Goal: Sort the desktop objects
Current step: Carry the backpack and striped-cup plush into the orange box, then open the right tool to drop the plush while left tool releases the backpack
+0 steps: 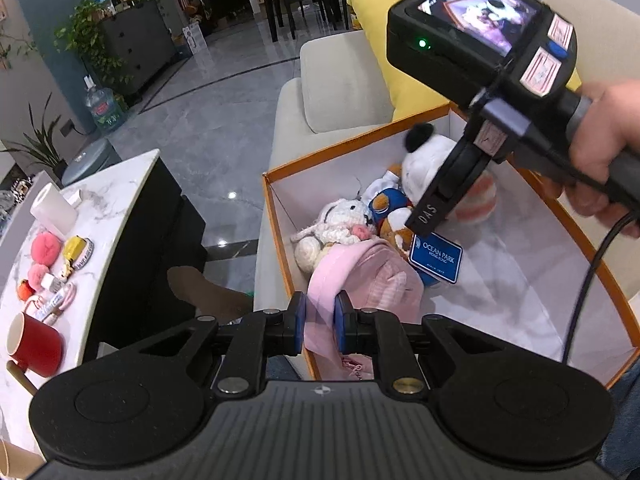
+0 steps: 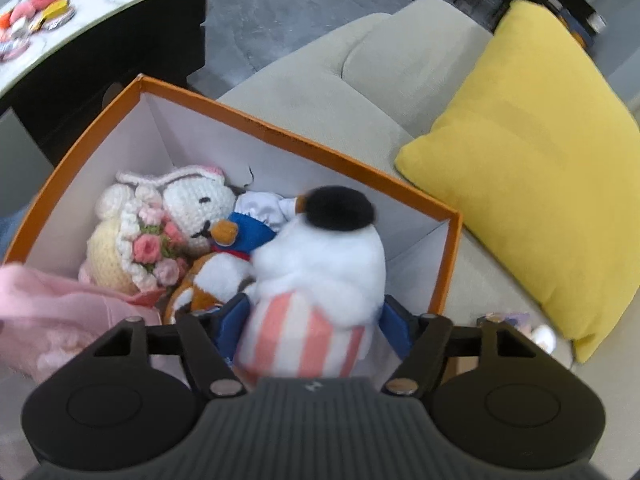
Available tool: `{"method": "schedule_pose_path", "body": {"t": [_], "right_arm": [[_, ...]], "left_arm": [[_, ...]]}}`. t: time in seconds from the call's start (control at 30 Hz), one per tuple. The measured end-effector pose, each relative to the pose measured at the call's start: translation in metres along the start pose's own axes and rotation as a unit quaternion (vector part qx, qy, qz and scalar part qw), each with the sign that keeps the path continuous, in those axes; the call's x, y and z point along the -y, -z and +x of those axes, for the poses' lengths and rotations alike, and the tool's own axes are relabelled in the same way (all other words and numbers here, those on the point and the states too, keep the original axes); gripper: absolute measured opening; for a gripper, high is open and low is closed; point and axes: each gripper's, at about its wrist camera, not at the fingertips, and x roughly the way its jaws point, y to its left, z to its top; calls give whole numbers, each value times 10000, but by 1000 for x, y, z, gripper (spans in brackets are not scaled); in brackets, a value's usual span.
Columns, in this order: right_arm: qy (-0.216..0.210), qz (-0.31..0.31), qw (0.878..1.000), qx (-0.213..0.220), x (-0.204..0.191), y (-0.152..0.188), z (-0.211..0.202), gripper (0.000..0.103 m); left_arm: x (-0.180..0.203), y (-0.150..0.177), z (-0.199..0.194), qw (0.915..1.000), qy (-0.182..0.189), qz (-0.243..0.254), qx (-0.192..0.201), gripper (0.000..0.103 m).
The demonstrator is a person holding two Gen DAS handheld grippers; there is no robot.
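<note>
Orange-rimmed box sits on the beige sofa, white inside, and I record several soft toys in it: a crocheted white doll with pink flowers, and a blue-and-orange plush bearing an "Ocean Park" tag. My left claw is clamped on a pink cloth, which drapes over the near edge of the box. My right claw grips a white plush with a black ear and a pink-striped body, held over the box beside the other toys. A yellow cushion lies on the sofa behind the box. On the marble table to the left I note a red mug, pink puffs and small items.
</note>
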Motion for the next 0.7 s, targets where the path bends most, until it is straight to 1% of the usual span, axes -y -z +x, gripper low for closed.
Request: {"method": "schedule_pose_path", "body": {"t": [0.17,0.23,0.3,0.33,0.37,0.43,0.6,0.63,0.67,0.7], "right_arm": [[-129,-357,9993,31,0,5,-15,75],[-165,-447,9988,107,3,7,-23,74],[-197,-484,9985,149,7,7,-28,66],[-244,-482,9984,136,9,8,-30,55],[-298,-489,9983,111,11,8,-30,47],[-329,-498,9982,10,12,8,-27,42],[-508,-427,9973,-306,8,18,-18,36],[-532,-396,9970,-403,6,20,-15,31],[-548,-372,9967,-463,4,22,-12,19],[-551,-362,9966,-503,2,24,-7,11]], "left_arm": [[3,0,-1,10000,-36,89,-11,17],[2,-1,0,9999,-41,92,-36,17],[3,-1,0,9999,-36,84,-49,17],[3,-1,0,9999,-36,79,-55,17],[3,-1,0,9999,-34,77,-61,17],[2,-2,0,9999,-35,75,-68,17],[0,-1,1,9999,-11,53,-86,17],[0,-1,1,10000,-15,53,-81,17],[1,-1,1,10000,-22,56,-79,17],[1,0,1,10000,-19,55,-76,17]]}}
